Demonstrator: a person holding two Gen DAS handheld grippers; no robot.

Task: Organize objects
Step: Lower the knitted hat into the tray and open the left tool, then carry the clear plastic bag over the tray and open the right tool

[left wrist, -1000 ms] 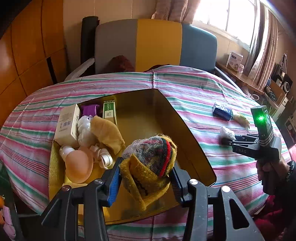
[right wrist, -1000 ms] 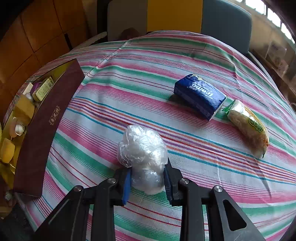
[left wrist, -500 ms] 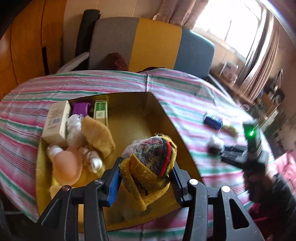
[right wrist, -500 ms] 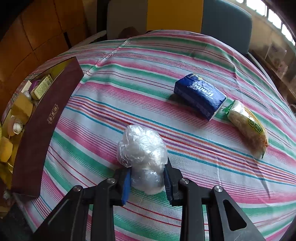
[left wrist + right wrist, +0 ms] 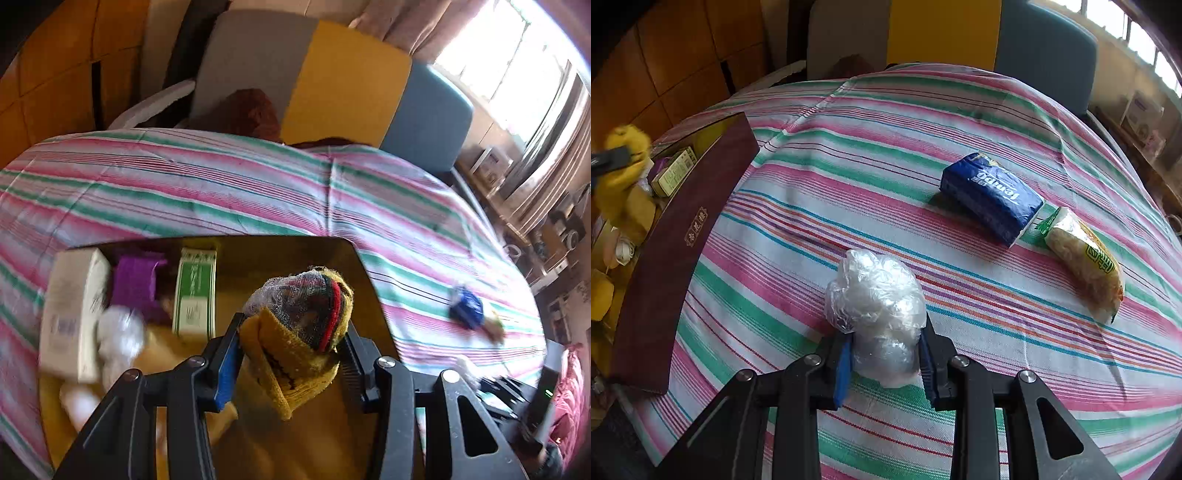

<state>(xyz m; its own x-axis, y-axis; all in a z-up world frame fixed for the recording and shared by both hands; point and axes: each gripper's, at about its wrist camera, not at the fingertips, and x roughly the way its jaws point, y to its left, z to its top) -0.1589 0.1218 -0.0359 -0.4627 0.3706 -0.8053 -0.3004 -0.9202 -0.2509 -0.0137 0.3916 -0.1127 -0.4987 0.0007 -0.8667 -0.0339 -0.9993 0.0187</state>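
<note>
The left hand-held gripper [image 5: 291,354] is clamped on a bundle of yellow knitted cloth [image 5: 295,350] with a striped, net-wrapped top; the bundle hangs above the open box [image 5: 354,266], over its bare yellow floor on the side not yet filled; the other side of the box is crowded, with a white carton [image 5: 70,314], a purple packet [image 5: 135,284], a green-and-white carton [image 5: 195,295] and a wad of white plastic [image 5: 118,332] lying close together, all blurred. The right hand-held gripper [image 5: 884,354] is closed narrow on a crumpled ball of clear plastic [image 5: 875,299]; the ball looks to rest on the striped cloth of the surface [image 5: 849,147], near the box's dark red wall [image 5: 679,236], though I cannot tell whether it is lifted at all. Farther out on the surface lie a blue tissue pack [image 5: 991,199] and, just beside it, a yellow snack packet [image 5: 1086,266]; both are well apart from the box.

As I read it, the step in hand is stowing the knitted bundle; next it needs lowering into the free space and the jaws spreading to drop it, clear of the cartons; the plastic ball would follow, lifted over the box wall, then the two packets.
</note>
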